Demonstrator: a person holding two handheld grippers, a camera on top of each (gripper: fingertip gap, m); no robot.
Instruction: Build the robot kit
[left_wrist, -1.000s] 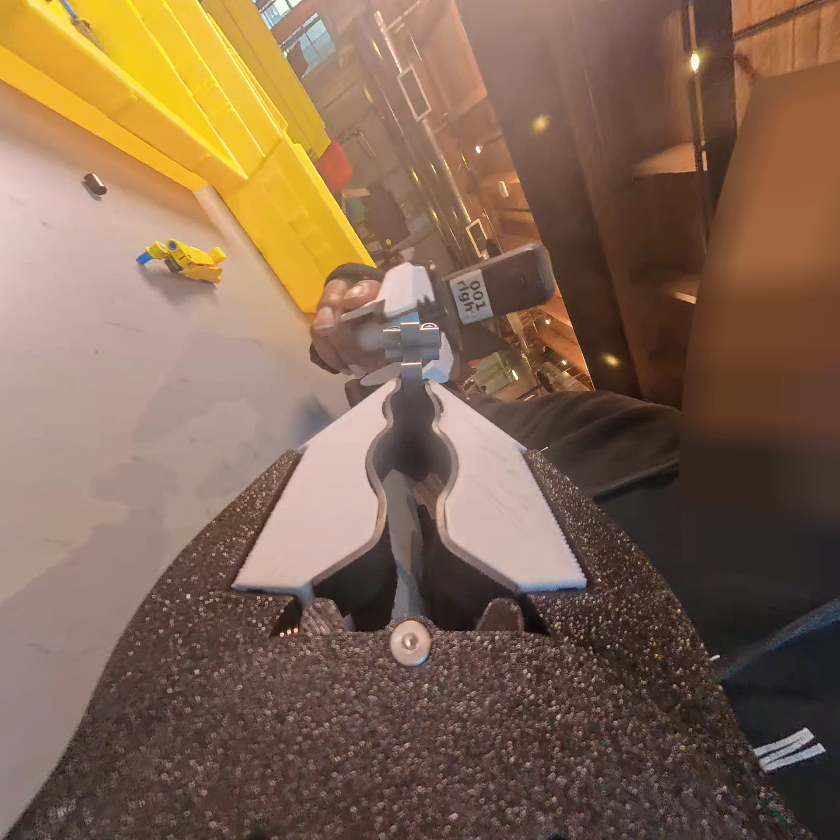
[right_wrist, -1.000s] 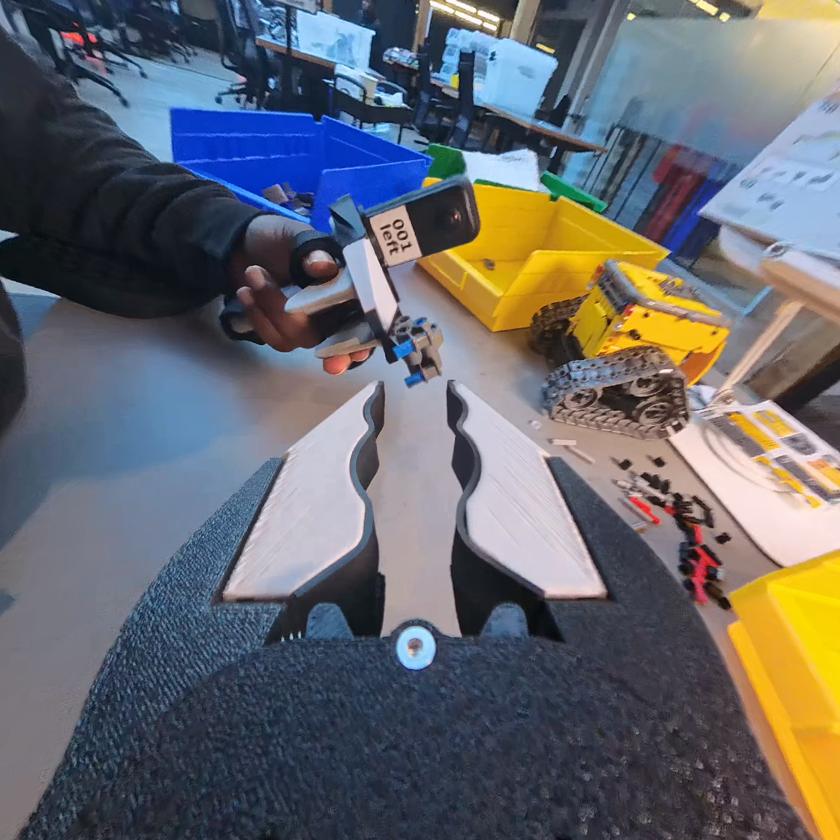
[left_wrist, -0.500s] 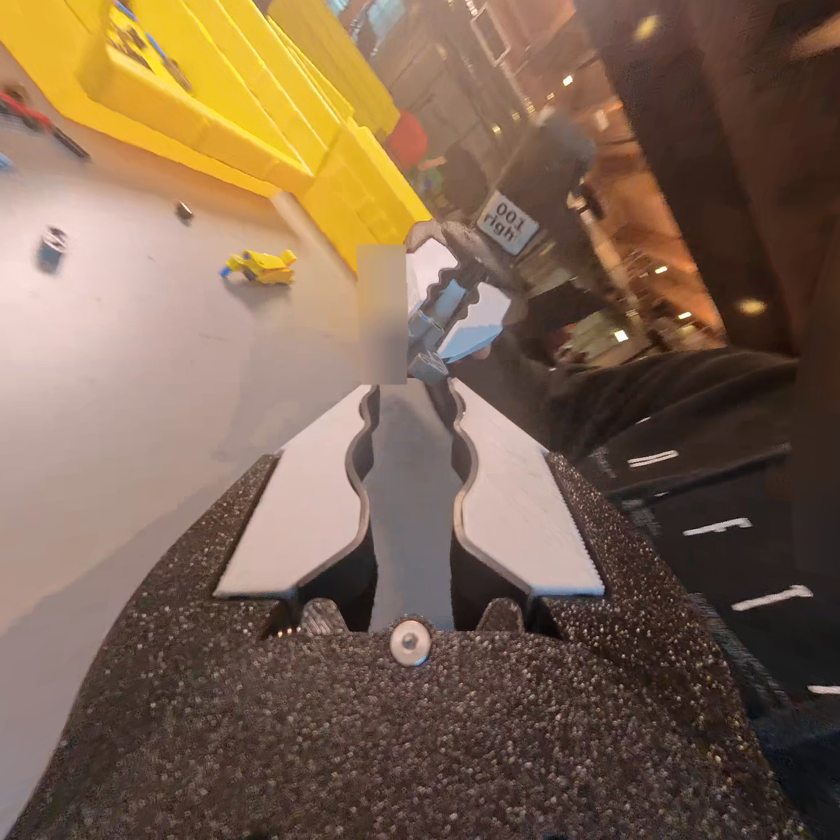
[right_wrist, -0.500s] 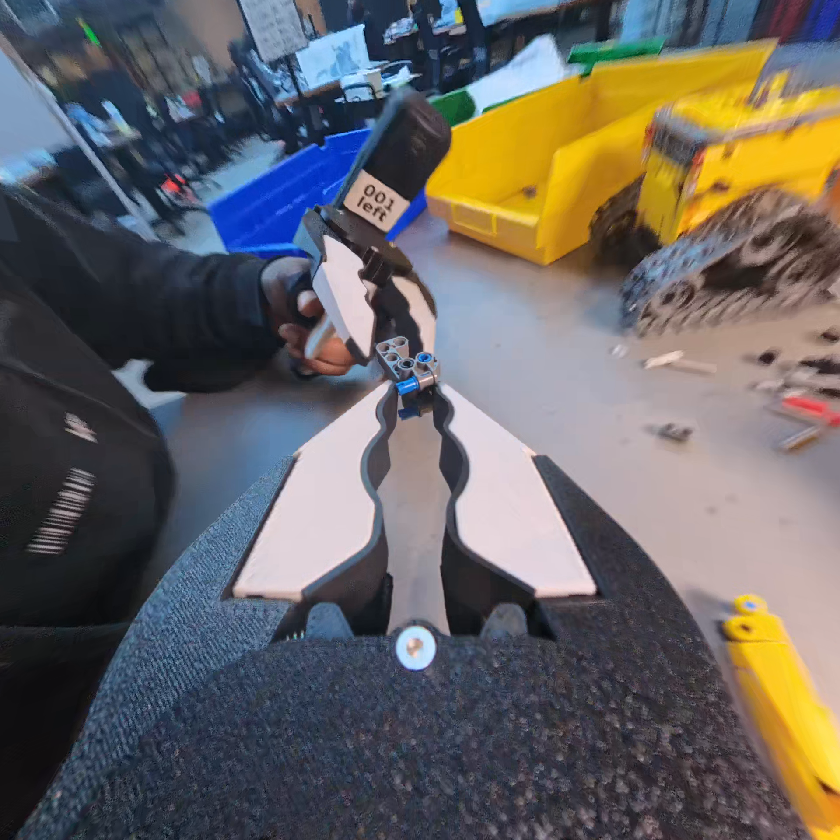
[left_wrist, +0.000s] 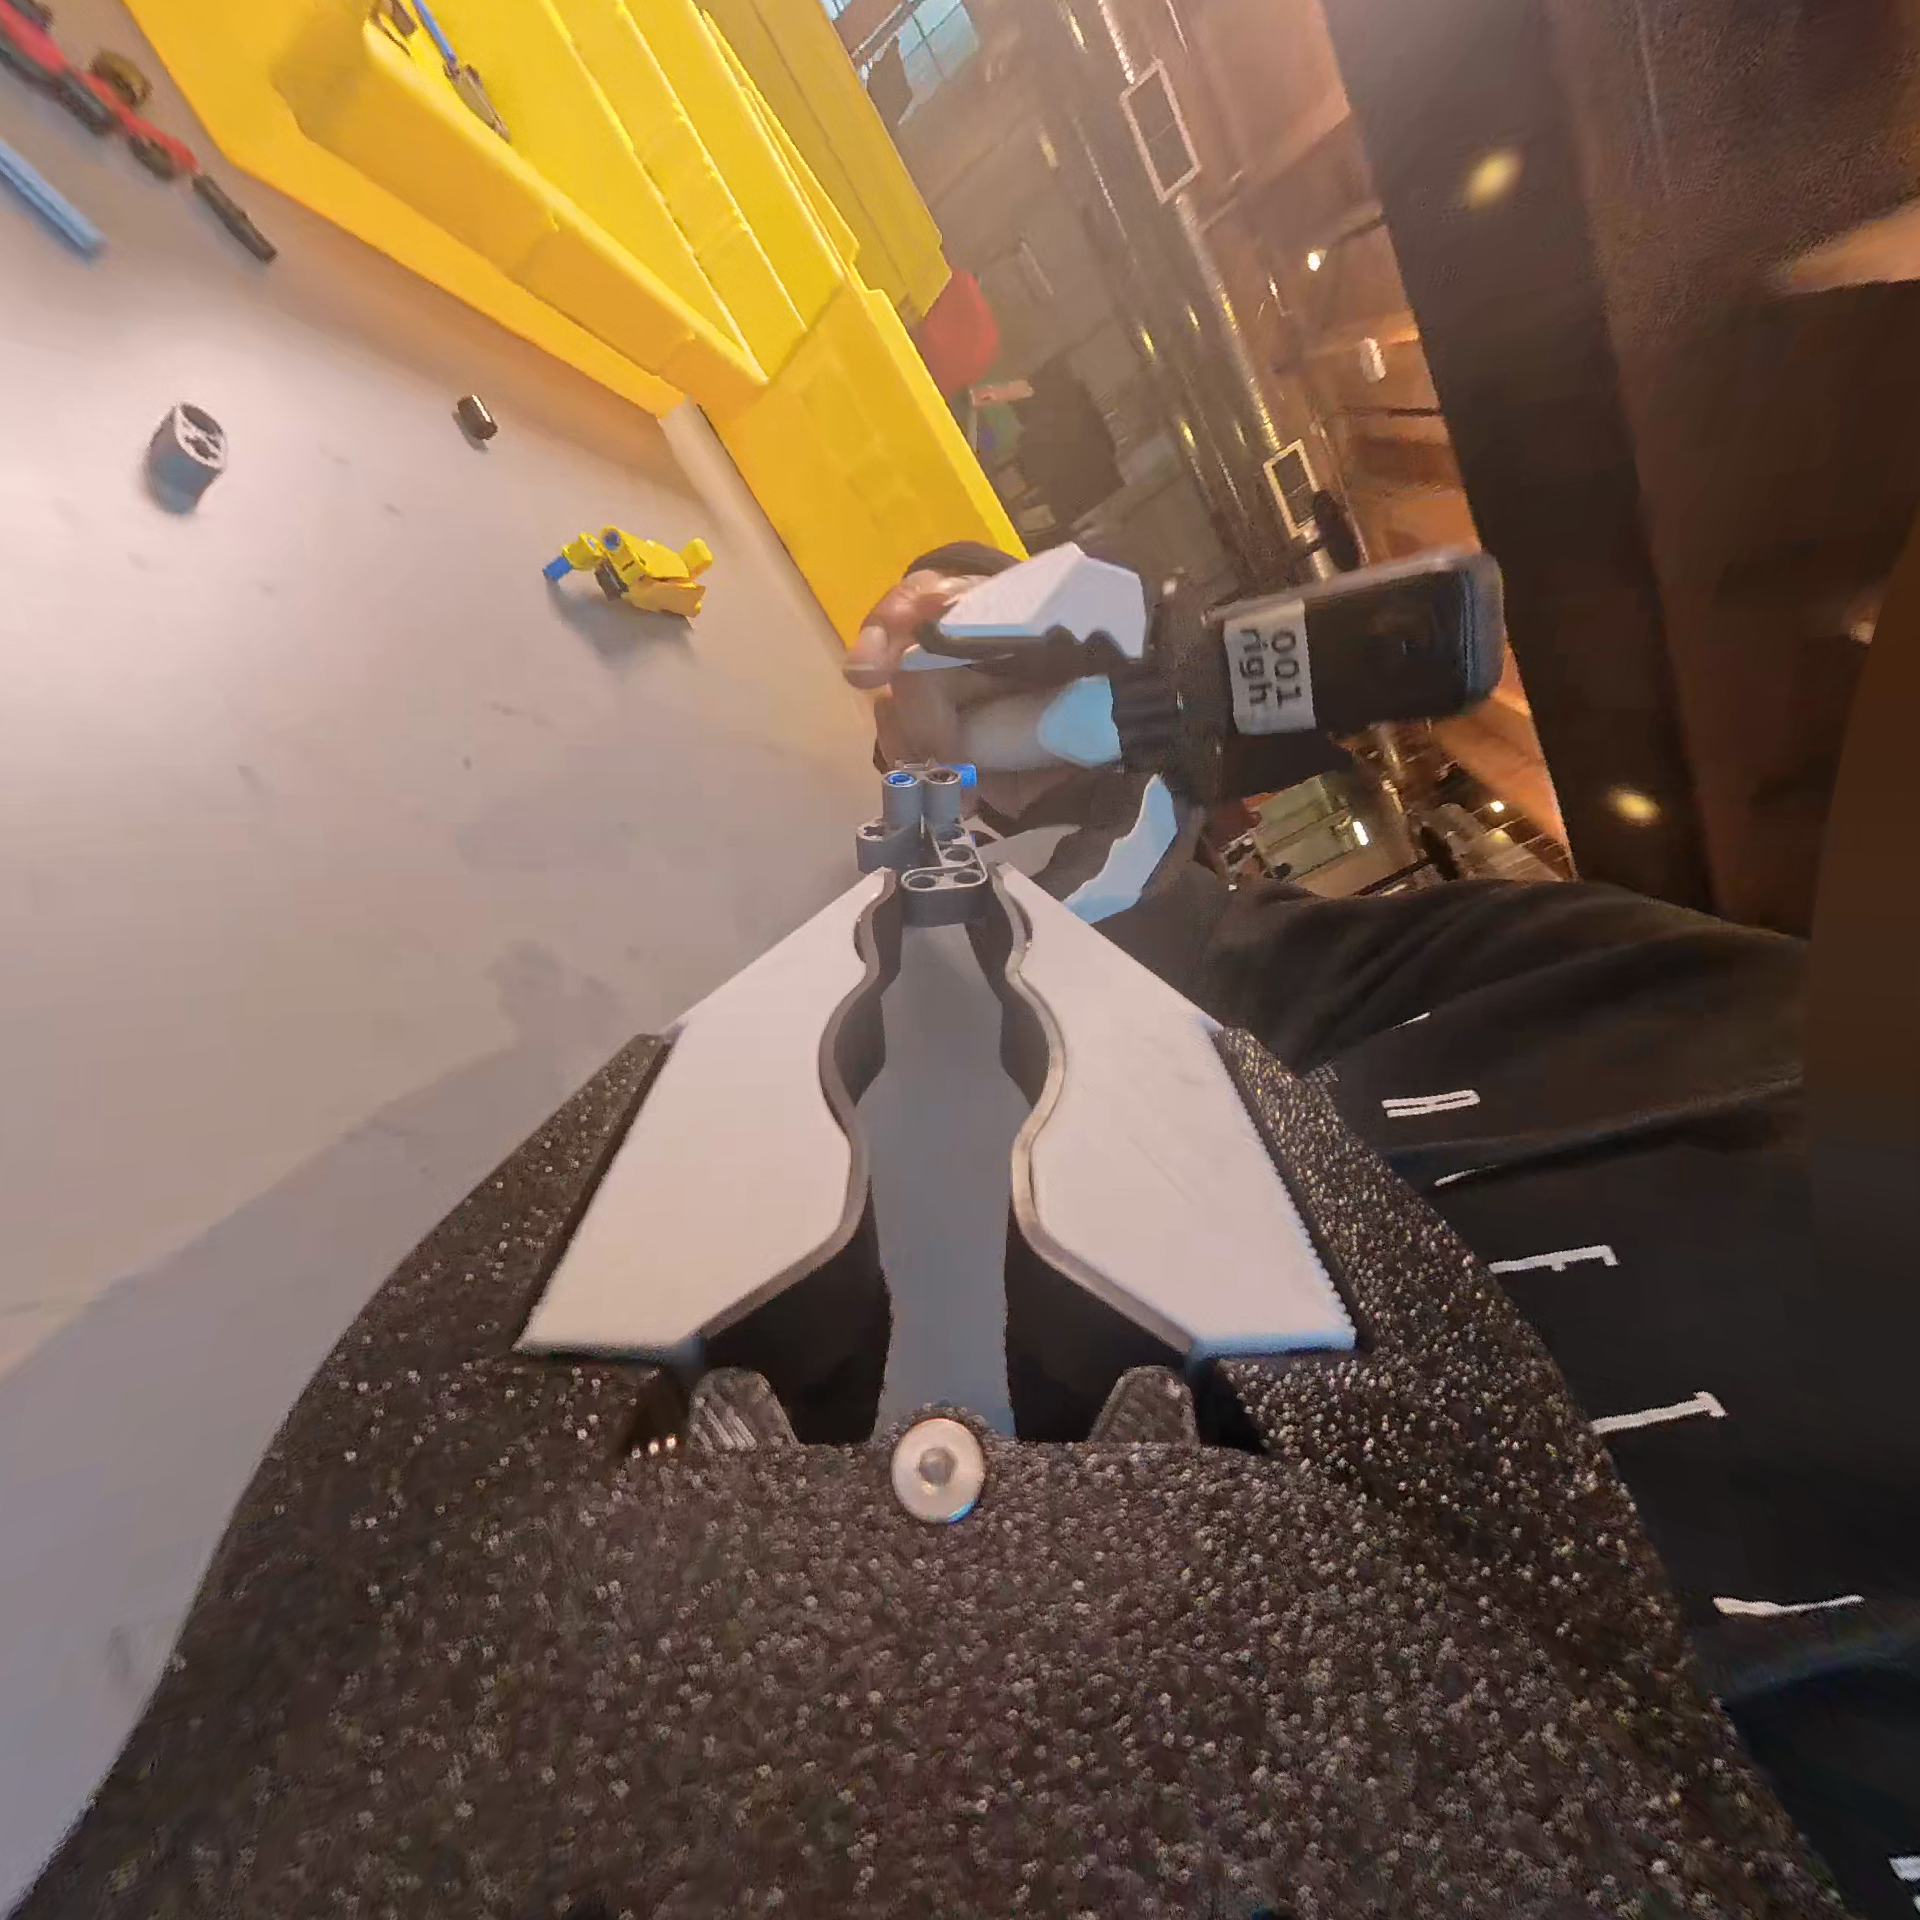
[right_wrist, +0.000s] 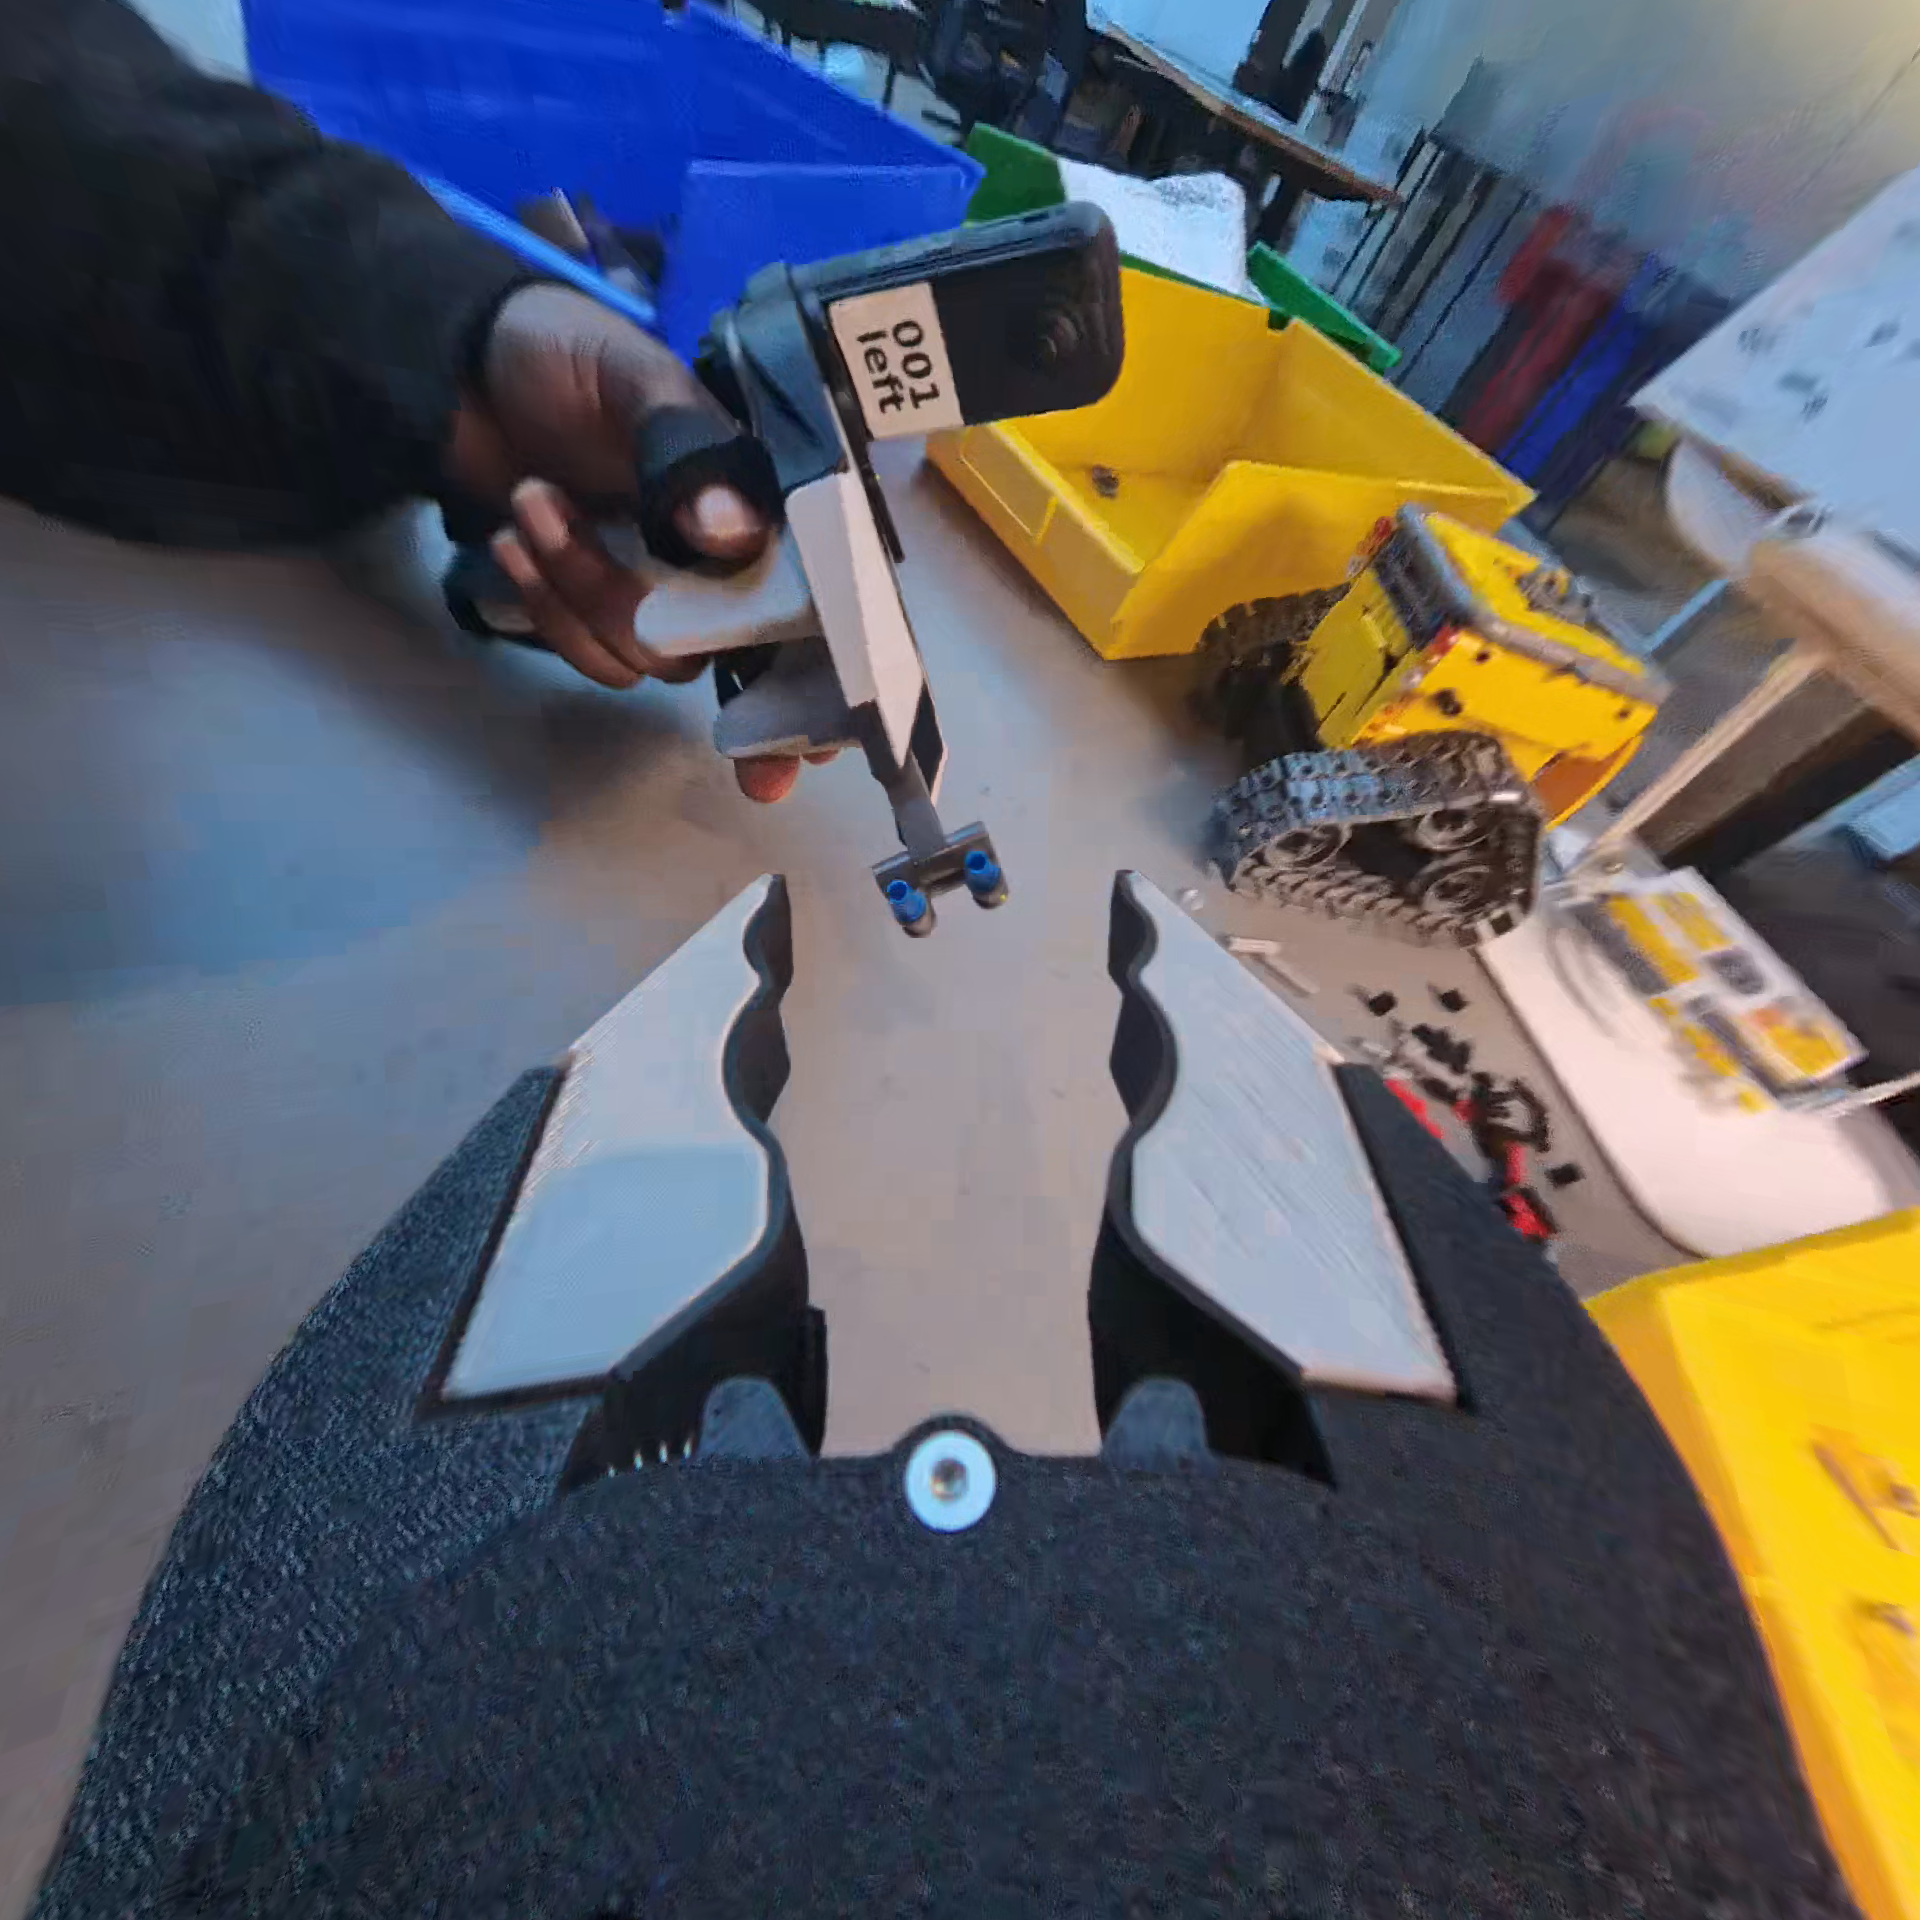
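My left gripper (left_wrist: 935, 885) is shut on a small grey brick assembly with blue pins (left_wrist: 923, 821), pinched at its fingertips and held above the grey table (left_wrist: 312, 883). In the right wrist view the same piece (right_wrist: 940, 871) hangs from the left gripper (right_wrist: 914, 816), which a hand holds. My right gripper (right_wrist: 948, 899) is wide open and empty, with its fingertips just below and on either side of the piece, not touching it. It also shows open beyond the piece in the left wrist view (left_wrist: 1039, 675).
A yellow tracked vehicle model (right_wrist: 1434, 727) stands at the right, with a yellow bin (right_wrist: 1195, 499) and a blue bin (right_wrist: 644, 135) behind. Loose small parts (right_wrist: 1475, 1122) and a printed booklet (right_wrist: 1704, 1039) lie nearby. A small yellow assembly (left_wrist: 634, 571) and a grey wheel (left_wrist: 187, 457) lie on the table. The grippers are tip to tip, or close to it.
Half a second ago my right gripper was pinched on the piece and my left was open. Now the left is shut on it and the right has opened wide and let go.
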